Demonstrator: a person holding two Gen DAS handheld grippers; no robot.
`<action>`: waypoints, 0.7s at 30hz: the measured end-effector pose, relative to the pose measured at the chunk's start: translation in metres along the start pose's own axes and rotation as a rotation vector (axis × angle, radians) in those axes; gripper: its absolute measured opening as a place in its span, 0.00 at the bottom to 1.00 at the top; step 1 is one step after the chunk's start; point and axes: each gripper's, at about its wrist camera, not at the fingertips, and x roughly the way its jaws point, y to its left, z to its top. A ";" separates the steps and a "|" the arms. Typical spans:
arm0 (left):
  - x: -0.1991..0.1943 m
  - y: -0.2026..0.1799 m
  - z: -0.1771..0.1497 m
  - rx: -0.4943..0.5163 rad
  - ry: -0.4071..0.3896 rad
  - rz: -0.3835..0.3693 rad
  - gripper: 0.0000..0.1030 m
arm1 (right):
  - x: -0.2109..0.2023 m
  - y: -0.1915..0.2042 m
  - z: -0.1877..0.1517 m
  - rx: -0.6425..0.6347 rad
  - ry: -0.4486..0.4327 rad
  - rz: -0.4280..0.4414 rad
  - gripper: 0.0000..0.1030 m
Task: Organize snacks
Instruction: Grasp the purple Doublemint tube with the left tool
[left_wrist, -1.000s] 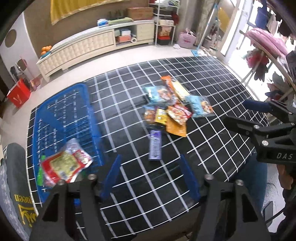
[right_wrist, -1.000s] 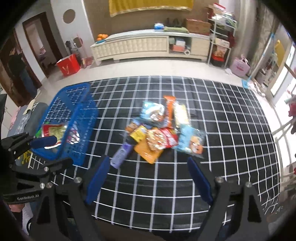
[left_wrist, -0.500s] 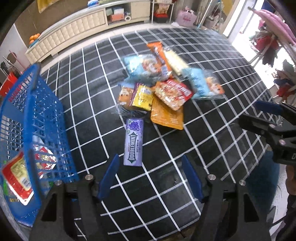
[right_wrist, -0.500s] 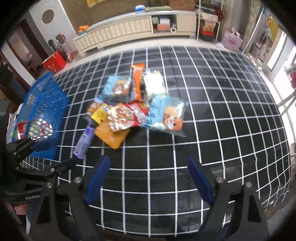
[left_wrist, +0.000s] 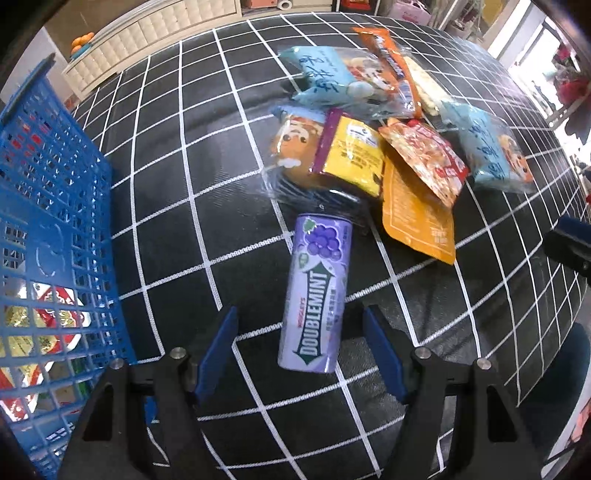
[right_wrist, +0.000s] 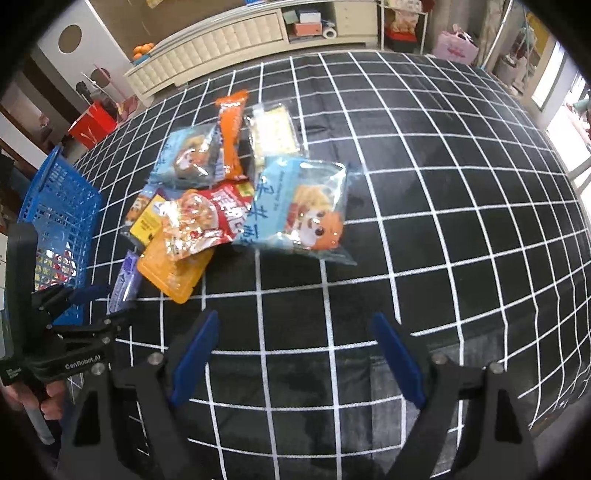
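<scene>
Task is just getting going: the blue basket (left_wrist: 55, 206) at the left edge of the bench (left_wrist: 192, 206) is holding at least one red-and-gold packet (left_wrist: 40, 325), seen through its mesh, while most of the snacks are sitting in a pile (right_wrist: 236, 199) mid-bench, well apart from the basket. In the pile I'm counting two light-blue cartoon bags, an orange stick pack, a pale cracker pack, a red pouch, a yellow pouch, an orange flat pouch and one more cartoon pack underneath. The purple Doublemint tube (left_wrist: 317, 295) is lying at the near edge of the pile, its near end sitting between the fingers of the left tool (left_wrist: 299, 347), which is standing open, pads not touching it. The right tool (right_wrist: 295, 354) is hanging open and empty over bare bench, near the closest light-blue bag (right_wrist: 306, 214). Likely next pick is the tube; nearly everything is waiting to go in.
</scene>
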 end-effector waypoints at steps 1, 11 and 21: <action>0.001 0.000 0.000 0.000 -0.001 0.001 0.66 | 0.001 0.000 0.000 -0.001 0.003 0.000 0.86; 0.000 -0.002 0.009 0.013 -0.031 0.025 0.28 | -0.001 -0.004 0.003 0.022 -0.003 -0.015 0.86; -0.033 0.009 0.003 -0.118 -0.146 0.080 0.28 | -0.003 -0.004 0.032 0.065 -0.041 -0.043 0.86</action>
